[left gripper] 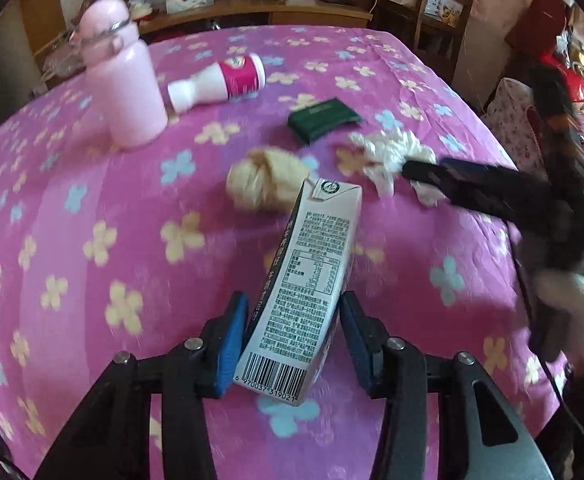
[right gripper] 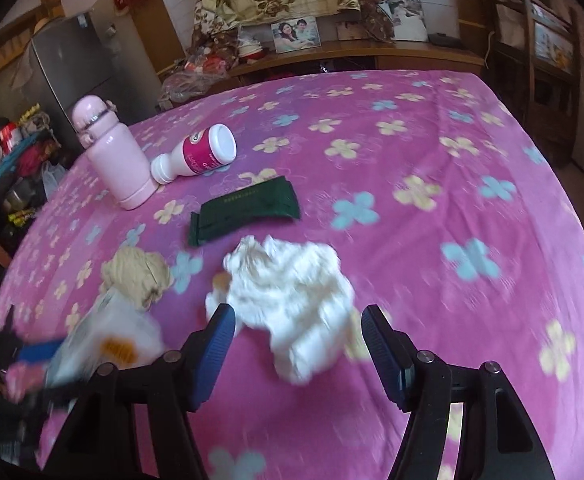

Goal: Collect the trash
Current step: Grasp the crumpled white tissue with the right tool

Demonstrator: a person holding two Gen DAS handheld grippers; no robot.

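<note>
A white milk carton [left gripper: 308, 264] with small print and a barcode stands tilted between the blue pads of my left gripper [left gripper: 292, 308], which is shut on its lower half. In the right wrist view the carton [right gripper: 103, 336] is a blur at the lower left. A crumpled white tissue [right gripper: 292, 292] lies on the pink flowered cloth [right gripper: 452, 280], partly between the fingers of my right gripper [right gripper: 298, 344]. That gripper is open, and its pads stand clear of the tissue on both sides. The left wrist view shows the right gripper [left gripper: 416, 170] reaching the tissue [left gripper: 388, 152] from the right.
A beige paper wad [left gripper: 263, 184] lies just beyond the carton. Further back are a dark green packet [right gripper: 243, 210], a toppled white bottle with a magenta label [right gripper: 195, 152] and an upright pink flask [right gripper: 111, 152]. Shelves, a chair and clutter ring the table.
</note>
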